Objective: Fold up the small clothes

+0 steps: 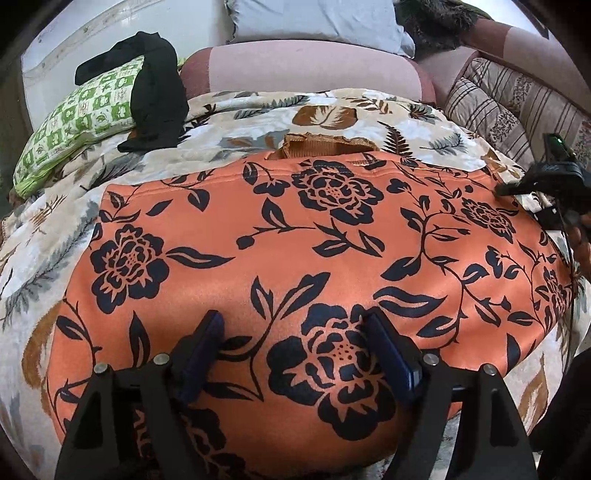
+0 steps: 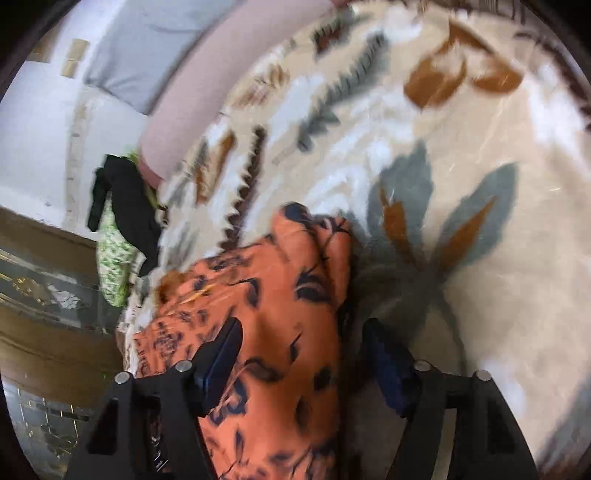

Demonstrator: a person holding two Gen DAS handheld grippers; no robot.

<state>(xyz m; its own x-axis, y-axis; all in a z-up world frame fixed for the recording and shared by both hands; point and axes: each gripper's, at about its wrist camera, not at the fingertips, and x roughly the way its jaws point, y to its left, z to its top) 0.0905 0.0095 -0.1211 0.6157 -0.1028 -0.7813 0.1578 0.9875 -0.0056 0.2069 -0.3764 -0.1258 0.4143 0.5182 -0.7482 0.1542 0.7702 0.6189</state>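
Soft even daylight, sharp left wrist view; heavy motion blur throughout right wrist view; fisheye-bowed, dark-vignetted edges

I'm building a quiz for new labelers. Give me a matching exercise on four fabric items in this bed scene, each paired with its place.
Things:
1. orange garment with black flowers
2. black cloth
3. green-and-white checked pillow
4. pale blue pillow

Places:
A. behind the pink bolster
B. draped over the checked pillow
C. spread flat on the leaf-print blanket
D. at the blanket's far left edge

Pairs: 1-C, 2-B, 3-D, 4-A
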